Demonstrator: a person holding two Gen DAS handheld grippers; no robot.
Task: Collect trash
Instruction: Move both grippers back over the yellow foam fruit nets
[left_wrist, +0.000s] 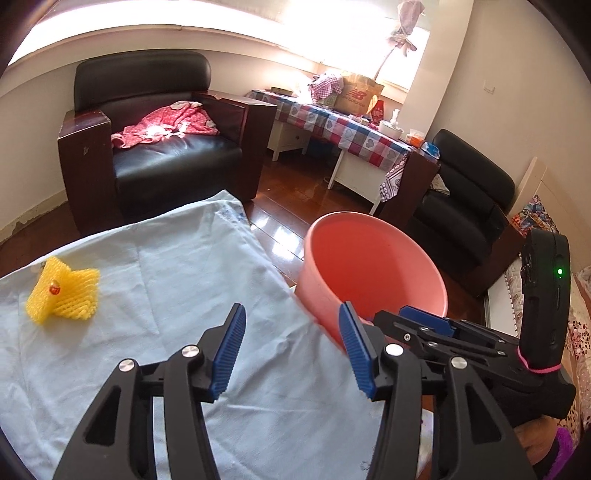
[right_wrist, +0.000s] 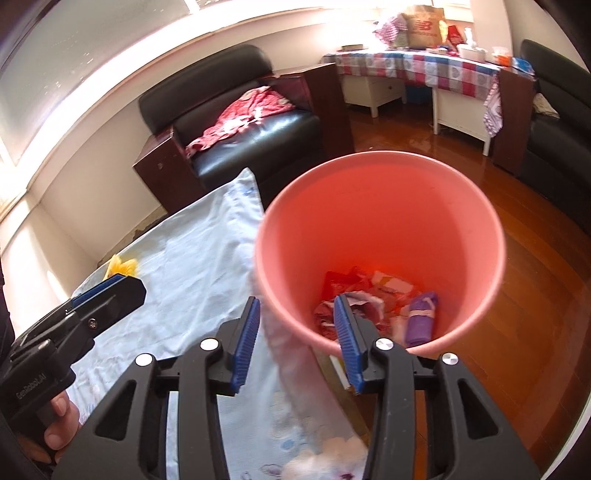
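A pink bin (right_wrist: 384, 206) stands on the floor beside the table; it also shows in the left wrist view (left_wrist: 373, 258). Red, white and purple wrappers (right_wrist: 373, 299) lie at its bottom. A yellow foam fruit net (left_wrist: 62, 295) lies on the light blue cloth (left_wrist: 184, 280) at the far left, and shows small in the right wrist view (right_wrist: 122, 266). My left gripper (left_wrist: 291, 325) is open and empty above the cloth near the bin. My right gripper (right_wrist: 297, 321) is open and empty over the bin's near rim.
A black armchair (left_wrist: 159, 147) with a red garment stands behind the table. A checked-cloth table (left_wrist: 332, 125) with a paper bag and boxes stands at the back right. A second black sofa (left_wrist: 465, 206) is on the right. The floor (right_wrist: 517, 295) is glossy wood.
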